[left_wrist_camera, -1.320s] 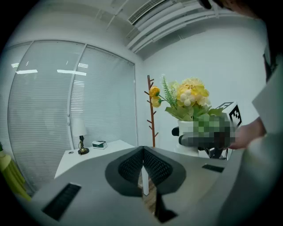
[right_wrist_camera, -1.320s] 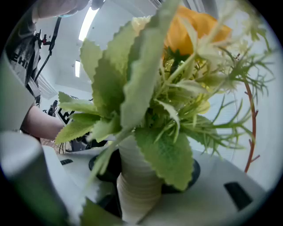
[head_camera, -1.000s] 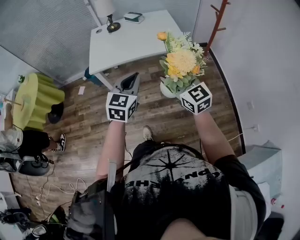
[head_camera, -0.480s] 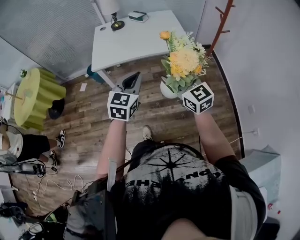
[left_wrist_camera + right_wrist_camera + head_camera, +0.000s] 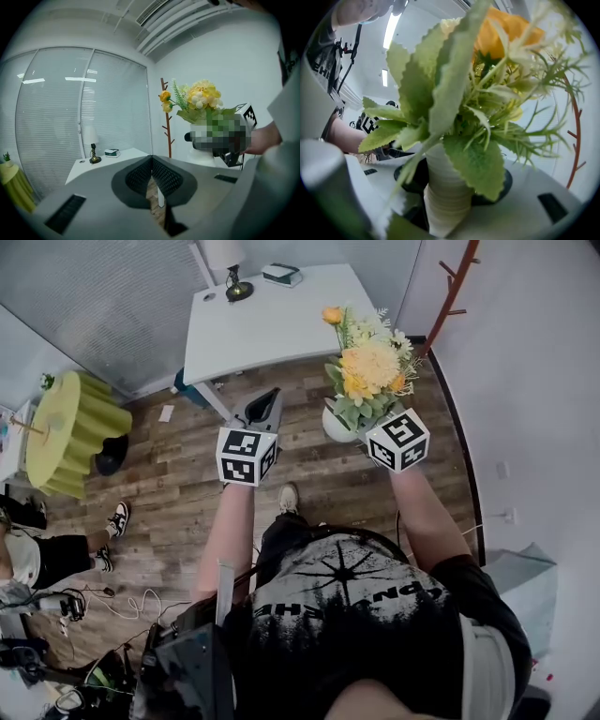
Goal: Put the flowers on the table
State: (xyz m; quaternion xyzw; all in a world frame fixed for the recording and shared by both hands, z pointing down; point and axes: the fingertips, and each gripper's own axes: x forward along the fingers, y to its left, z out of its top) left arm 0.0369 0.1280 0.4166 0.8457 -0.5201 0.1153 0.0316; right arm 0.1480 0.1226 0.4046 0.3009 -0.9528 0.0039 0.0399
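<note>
The right gripper (image 5: 454, 183) has its jaws spread wide and clamped on the ribbed white vase (image 5: 335, 424), a dark pad pressing at either side of its lower body; the yellow and orange flowers (image 5: 368, 367) stand upright in it, their leaves crowding the right gripper view; the left gripper (image 5: 152, 161) has its jaws closed tip to tip with nothing between them, and hangs near the vase at its 9 o'clock in the head view; both are over the wooden floor (image 5: 187, 474), so the bouquet is in the air, resting on nothing; the white table (image 5: 281, 329) lies ahead at 11 o'clock, apart from the vase, with a lamp (image 5: 234, 287) and a small box (image 5: 282, 276) at its far edge and most of its top bare; I judge the pickup done and the carry under way; what is left is to reach the table, set the vase upright on the bare top, and let go.
</note>
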